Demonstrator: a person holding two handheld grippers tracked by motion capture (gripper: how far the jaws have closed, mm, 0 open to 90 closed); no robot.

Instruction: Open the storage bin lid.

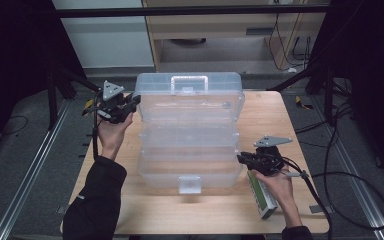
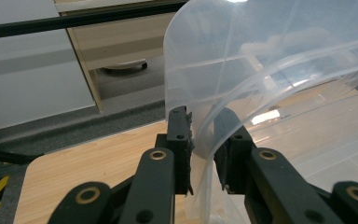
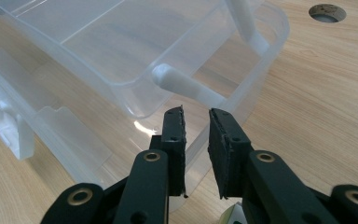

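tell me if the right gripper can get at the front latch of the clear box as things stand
Probably yes. The right gripper sits at the box's right front corner, jaws empty, and the latch lies on the near wall with bare table before it.

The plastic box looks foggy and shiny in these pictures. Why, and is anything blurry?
In the left gripper view, the see-through lid catches a bright white glare at the top edge and smears the table behind it; in the right gripper view, the box is sharp, with a small shine near the jaws; in the high view, the room around the table is dark and the picture is soft.
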